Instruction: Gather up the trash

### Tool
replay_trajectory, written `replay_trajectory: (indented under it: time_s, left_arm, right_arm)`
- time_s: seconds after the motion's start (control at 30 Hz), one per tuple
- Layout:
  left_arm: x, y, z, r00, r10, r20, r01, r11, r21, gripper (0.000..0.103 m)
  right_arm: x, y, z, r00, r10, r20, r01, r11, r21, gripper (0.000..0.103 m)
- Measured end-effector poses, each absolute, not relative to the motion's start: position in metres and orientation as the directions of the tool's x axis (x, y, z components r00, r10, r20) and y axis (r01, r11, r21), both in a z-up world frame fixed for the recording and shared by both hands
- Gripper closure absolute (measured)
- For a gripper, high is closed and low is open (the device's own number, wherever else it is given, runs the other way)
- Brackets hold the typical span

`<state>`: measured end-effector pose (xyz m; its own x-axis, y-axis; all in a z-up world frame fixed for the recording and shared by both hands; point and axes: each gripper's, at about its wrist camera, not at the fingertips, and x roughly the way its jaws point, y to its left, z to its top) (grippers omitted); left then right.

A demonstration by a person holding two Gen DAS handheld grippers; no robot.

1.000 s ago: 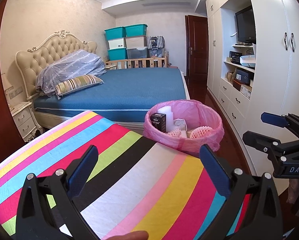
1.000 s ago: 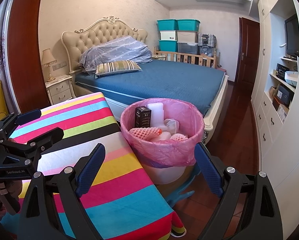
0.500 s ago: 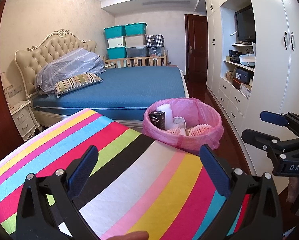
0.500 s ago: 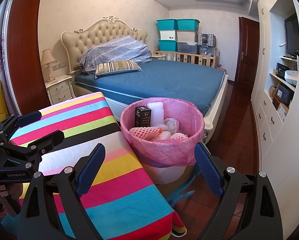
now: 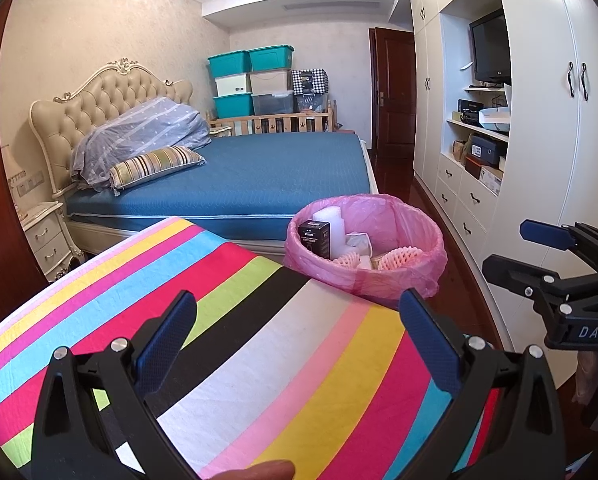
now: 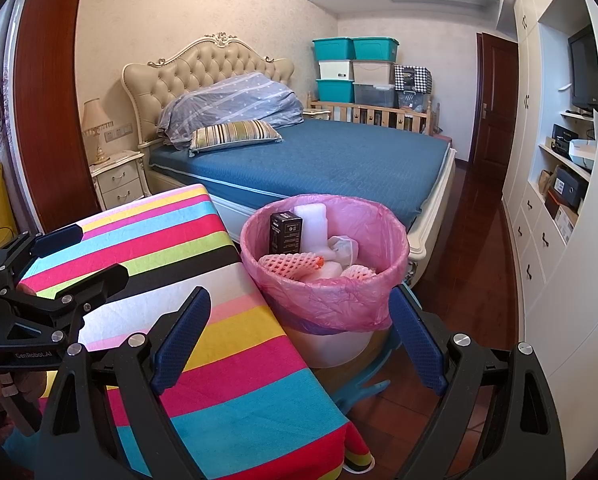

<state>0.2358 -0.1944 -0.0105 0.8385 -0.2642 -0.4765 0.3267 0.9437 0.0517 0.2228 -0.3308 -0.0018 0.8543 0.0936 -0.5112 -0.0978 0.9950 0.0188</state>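
A white bin with a pink liner [image 6: 331, 300] stands just past the striped table's far right edge; it also shows in the left wrist view [image 5: 363, 276]. Inside are a black box [image 6: 286, 232], white foam pieces [image 6: 311, 220], pink foam nets [image 6: 287, 266] and crumpled paper. My left gripper [image 5: 299, 340] is open and empty over the striped tablecloth [image 5: 219, 320]. My right gripper [image 6: 299, 340] is open and empty, in front of the bin at the table's right edge. Each gripper shows in the other's view, the right one [image 5: 547, 256] and the left one [image 6: 79, 256].
A blue bed [image 6: 331, 160] with pillows lies behind the bin. White wardrobes with shelves and drawers [image 6: 559, 200] line the right wall. A nightstand with a lamp [image 6: 117, 176] stands at the left. A blue object [image 6: 359, 388] lies on the wooden floor under the bin.
The left wrist view has shifted slightly, the table edge and bin sitting a touch lower. Both grippers stay open and empty.
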Motion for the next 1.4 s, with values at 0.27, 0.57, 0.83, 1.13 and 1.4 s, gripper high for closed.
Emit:
replay_trajectory:
  time_s: [0.27, 0.57, 0.83, 1.13, 1.4]
  left_arm:
    - [0.2354, -0.1939, -0.0107, 0.838, -0.267, -0.475, 0.329, 0.943, 0.053, 0.005]
    - [0.2346, -0.1933, -0.0106, 0.838, -0.27, -0.474, 0.332, 0.942, 0.052, 0.005]
    - [0.2325, -0.1926, -0.0085, 0.835, -0.278, -0.474, 0.342, 0.938, 0.053, 0.005]
    - [0.2323, -0.1892, -0.0074, 0.833, -0.282, -0.476, 0.342, 0.939, 0.044, 0.005]
    - [0.2351, -0.186, -0.0087, 0.829, -0.268, -0.491, 0.318, 0.948, 0.018, 0.005]
  right_arm:
    - [0.2229, -0.3306, -0.002, 0.854, 0.095, -0.512, -0.1, 0.995, 0.018, 0.018]
    - [0.2228, -0.329, -0.004, 0.853, 0.095, -0.512, -0.101, 0.995, 0.018, 0.018]
    - [0.2228, -0.3283, -0.0051, 0.852, 0.096, -0.514, -0.1, 0.995, 0.02, 0.018]
    - [0.2229, -0.3288, -0.0045, 0.853, 0.096, -0.514, -0.1, 0.995, 0.02, 0.018]
    - [0.2234, -0.325, -0.0087, 0.849, 0.102, -0.518, -0.105, 0.994, 0.024, 0.018]
